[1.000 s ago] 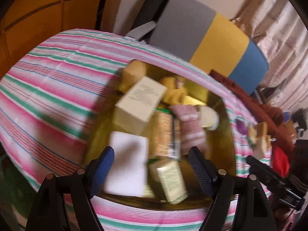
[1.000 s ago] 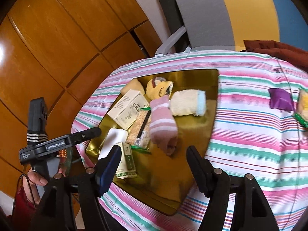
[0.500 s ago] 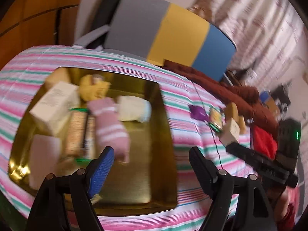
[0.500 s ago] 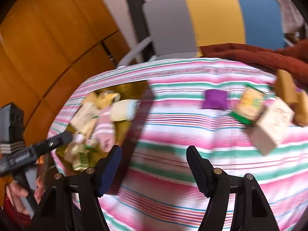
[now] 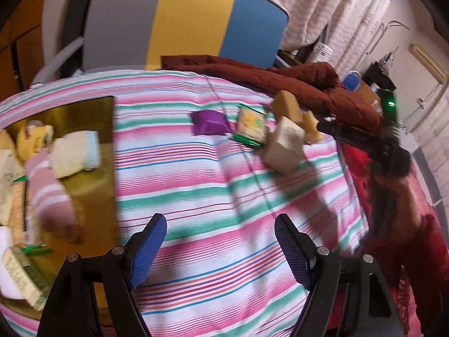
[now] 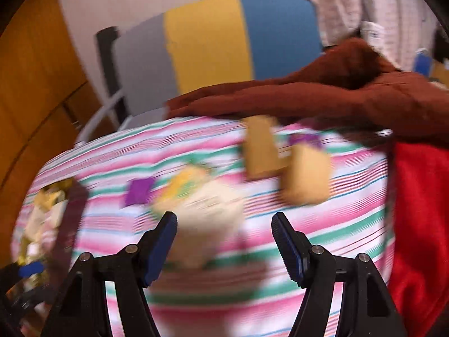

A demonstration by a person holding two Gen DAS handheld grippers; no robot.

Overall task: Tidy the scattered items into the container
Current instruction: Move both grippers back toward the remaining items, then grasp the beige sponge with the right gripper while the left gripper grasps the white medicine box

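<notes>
Both claws stand apart with nothing between their blue pads: the left gripper point(image 5: 220, 248) hangs over bare striped tablecloth point(image 5: 213, 193), and the right gripper point(image 6: 224, 241) is over the same cloth with a cream box point(image 6: 209, 210) just beyond its fingertips, not gripped. The gold tray point(image 5: 92, 185) sits at the left of the left wrist view, already holding a pink striped rolled cloth point(image 5: 50, 193), a pale rolled cloth point(image 5: 75, 153), and green-and-cream packets whose printing is too blurred to read. Loose on the cloth near a brown jacket point(image 5: 294, 80) lie a purple pouch point(image 5: 209, 122), a yellow-green packet point(image 5: 251, 125), the cream box and tan blocks point(image 5: 287, 104). No writing is legible; the right wrist view is heavily smeared.
</notes>
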